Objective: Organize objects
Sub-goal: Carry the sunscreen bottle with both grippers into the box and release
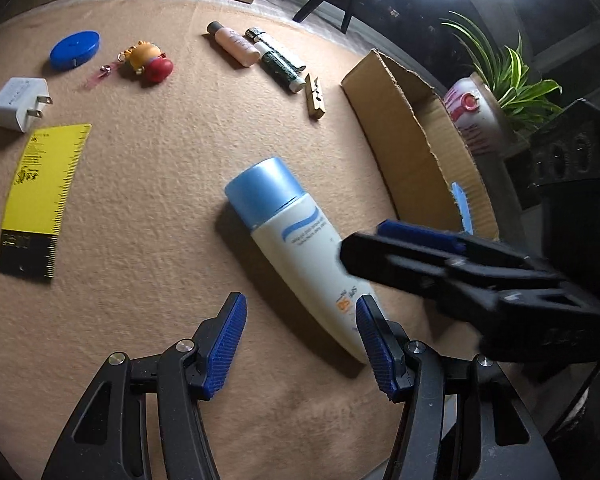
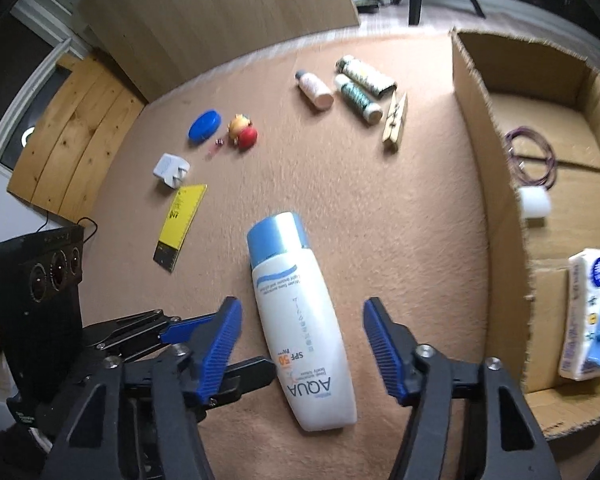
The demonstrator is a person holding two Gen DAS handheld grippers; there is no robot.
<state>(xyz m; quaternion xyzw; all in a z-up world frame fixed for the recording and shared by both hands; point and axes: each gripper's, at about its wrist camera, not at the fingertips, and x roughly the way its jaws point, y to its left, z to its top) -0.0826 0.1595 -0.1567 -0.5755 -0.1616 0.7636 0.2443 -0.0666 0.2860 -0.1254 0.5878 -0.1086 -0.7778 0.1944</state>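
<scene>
Sunscreen bottle (image 2: 300, 316): white body, light blue cap, lying flat on the table (image 2: 380, 208) near its middle, cap pointing to 12 o'clock in the right wrist view.

Right gripper (image 2: 302, 344): jaws standing apart, straddling the bottle's lower half, one pad on each side, neither pressing on it.

Left gripper (image 1: 300, 336): jaws parted; the bottle's base is lying just inside the right-hand pad, and whether they touch cannot be told. In its own view the right gripper is crossing in from 3 o'clock over the bottle's body.

Cardboard box (image 2: 488, 152): open, sitting at 3 o'clock of the bottle, holding a coiled purple cable (image 2: 532, 156), a white roll (image 2: 534, 202), a tissue pack (image 2: 588, 316) and a blue item at its edge.

Further out, toward 12 o'clock: wooden clothespin (image 2: 395, 122), two dark green tubes (image 2: 358, 98), small pink bottle (image 2: 314, 90).

Toward 10 o'clock: yellow ruler card (image 2: 180, 226), white charger plug (image 2: 170, 170), red and yellow toy keychain (image 2: 242, 132), blue round tape measure (image 2: 205, 125).
</scene>
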